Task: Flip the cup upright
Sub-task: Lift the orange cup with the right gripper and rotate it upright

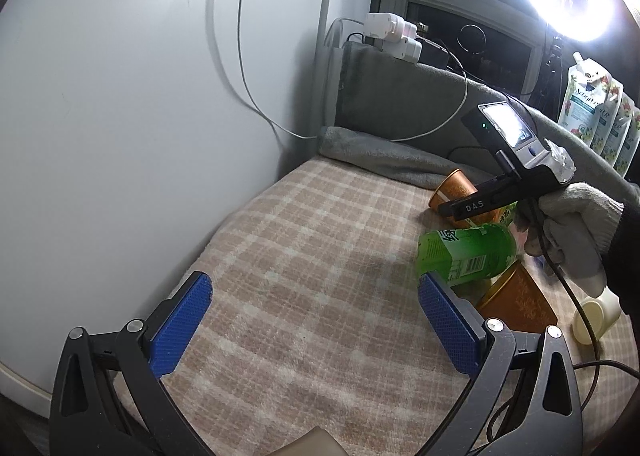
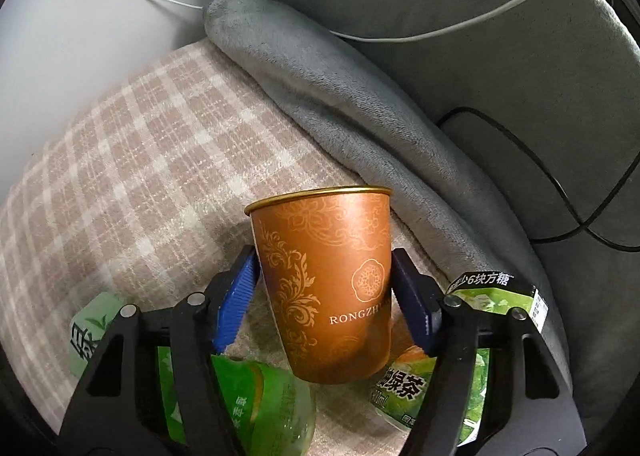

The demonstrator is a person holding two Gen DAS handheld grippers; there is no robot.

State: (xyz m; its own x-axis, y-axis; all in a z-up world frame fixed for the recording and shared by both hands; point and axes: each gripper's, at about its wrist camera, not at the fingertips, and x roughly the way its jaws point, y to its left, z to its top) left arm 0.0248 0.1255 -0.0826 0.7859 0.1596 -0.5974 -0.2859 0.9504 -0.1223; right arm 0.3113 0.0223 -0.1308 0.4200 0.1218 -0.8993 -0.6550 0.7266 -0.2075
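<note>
An orange paper cup [image 2: 332, 288] with gold scrollwork sits between the blue pads [image 2: 236, 300] of my right gripper [image 2: 326, 296], which is shut on its sides. The cup's gold rim points up and away, its base toward the camera, above the plaid blanket [image 2: 132, 159]. In the left wrist view the same cup [image 1: 454, 189] shows at the far right, partly behind the right gripper's body [image 1: 472, 205]. My left gripper [image 1: 314, 326] is open and empty, low over the plaid blanket [image 1: 320, 240].
A green tea bottle [image 1: 466, 252] lies beside a second orange cup [image 1: 518, 302] and a cream cup [image 1: 594, 314]. A green drink carton [image 2: 496, 296] and bottle [image 2: 264, 400] lie under the right gripper. A grey fleece roll [image 2: 344, 95], cables, and a white wall [image 1: 120, 95] border the bed.
</note>
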